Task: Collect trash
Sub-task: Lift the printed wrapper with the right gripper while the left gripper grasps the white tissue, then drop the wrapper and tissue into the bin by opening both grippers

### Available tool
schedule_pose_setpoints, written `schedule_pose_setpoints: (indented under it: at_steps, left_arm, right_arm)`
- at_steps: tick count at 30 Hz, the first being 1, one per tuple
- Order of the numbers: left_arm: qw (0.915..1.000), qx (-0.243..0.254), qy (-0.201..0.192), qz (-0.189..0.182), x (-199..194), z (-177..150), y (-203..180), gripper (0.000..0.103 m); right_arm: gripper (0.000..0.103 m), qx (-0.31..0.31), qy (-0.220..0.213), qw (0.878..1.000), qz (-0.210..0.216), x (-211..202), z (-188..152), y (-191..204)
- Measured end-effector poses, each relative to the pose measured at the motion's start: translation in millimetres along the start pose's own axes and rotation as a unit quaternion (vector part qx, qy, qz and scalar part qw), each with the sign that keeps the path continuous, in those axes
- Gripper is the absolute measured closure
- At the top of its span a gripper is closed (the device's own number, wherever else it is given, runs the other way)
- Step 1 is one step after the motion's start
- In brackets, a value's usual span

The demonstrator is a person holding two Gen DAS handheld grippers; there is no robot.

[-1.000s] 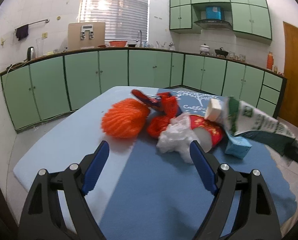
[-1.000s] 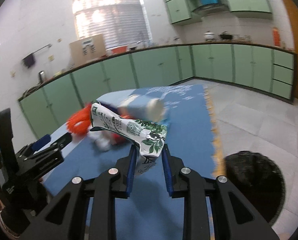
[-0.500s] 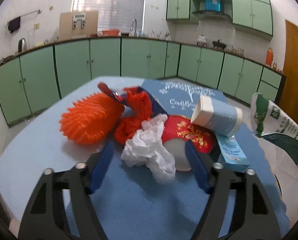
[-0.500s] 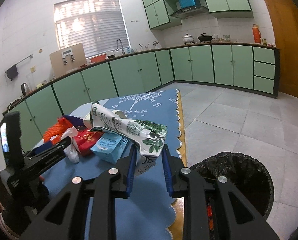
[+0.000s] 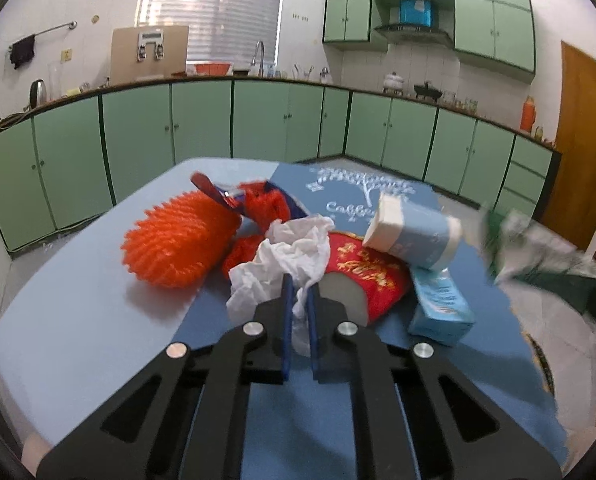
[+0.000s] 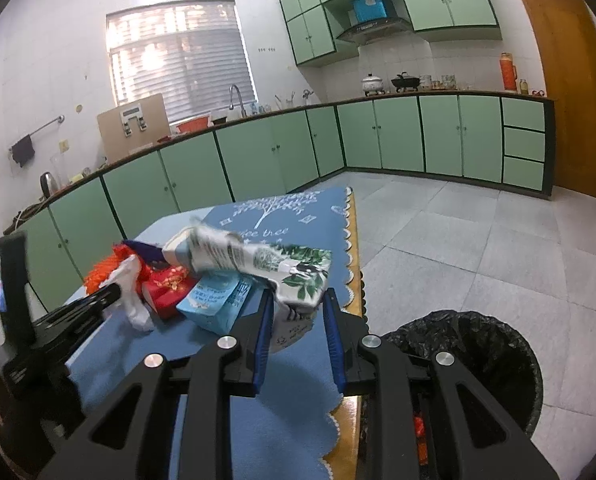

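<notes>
pinching a crumpled white tissue [image 5: 282, 264], the left gripper [image 5: 298, 300] has its blue pads [image 5: 286, 312] nearly together and still closing, tissue squeezed between them, low over the blue tablecloth [image 5: 337, 420]. the right gripper [image 6: 298, 312] holds a crumpled green and white pouch [image 6: 282, 268] between its blue fingers [image 6: 262, 340], jaws partly apart and pressed on the pouch's lower end, pouch sticking up and leaning left, lifted off the table. just right of the right gripper, down on the tiled floor [image 6: 477, 240], a bin with black liner [image 6: 477, 352] beside the table edge. behind the tissue, touching it: a red packet with gold print [image 5: 361, 272], an orange spiky foam net [image 5: 178, 244] to its left, more orange netting [image 5: 266, 204] and a red and blue wrapper [image 5: 214, 192] further back. right of the red packet a light blue carton [image 5: 437, 304] lies on the cloth, with a pale blue and white box [image 5: 413, 228] leaning on top. far back: green cabinets [image 5: 202, 120], sink tap [image 5: 260, 54], window with blinds [image 5: 218, 12], wooden door [image 6: 569, 88].
</notes>
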State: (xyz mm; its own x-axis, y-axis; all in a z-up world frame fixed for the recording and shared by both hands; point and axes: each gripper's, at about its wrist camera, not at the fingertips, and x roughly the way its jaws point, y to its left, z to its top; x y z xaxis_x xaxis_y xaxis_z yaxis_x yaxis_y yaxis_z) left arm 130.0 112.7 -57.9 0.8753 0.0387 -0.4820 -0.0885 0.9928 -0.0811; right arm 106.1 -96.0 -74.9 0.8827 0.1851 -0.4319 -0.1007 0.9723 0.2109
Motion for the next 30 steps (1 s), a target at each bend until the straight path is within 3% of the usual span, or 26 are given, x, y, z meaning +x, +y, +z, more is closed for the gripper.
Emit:
schedule_pose_setpoints:
  at_steps: [7, 13, 20, 30]
  left_arm:
    - [0.9972, 0.03, -0.022, -0.064, -42, -1, -37, 0.097]
    - [0.9926, 0.049, -0.022, -0.109, -52, -8, -73, 0.097]
    - [0.9839, 0.068, -0.013, -0.164, -46, -14, -119, 0.097]
    - [0.9631, 0.099, 0.01, -0.25, -12, -17, -219, 0.097]
  right_arm:
    - [0.082, 0.009, -0.004, 1.0, -0.019, -15, 2, -24]
    - [0.084, 0.026, 0.003, 1.0, -0.013, -19, -2, -39]
    - [0.084, 0.042, -0.024, 0.998, -0.047, -35, 5, -71]
    - [0.084, 0.066, -0.036, 0.988, -0.136, -41, 18, -156]
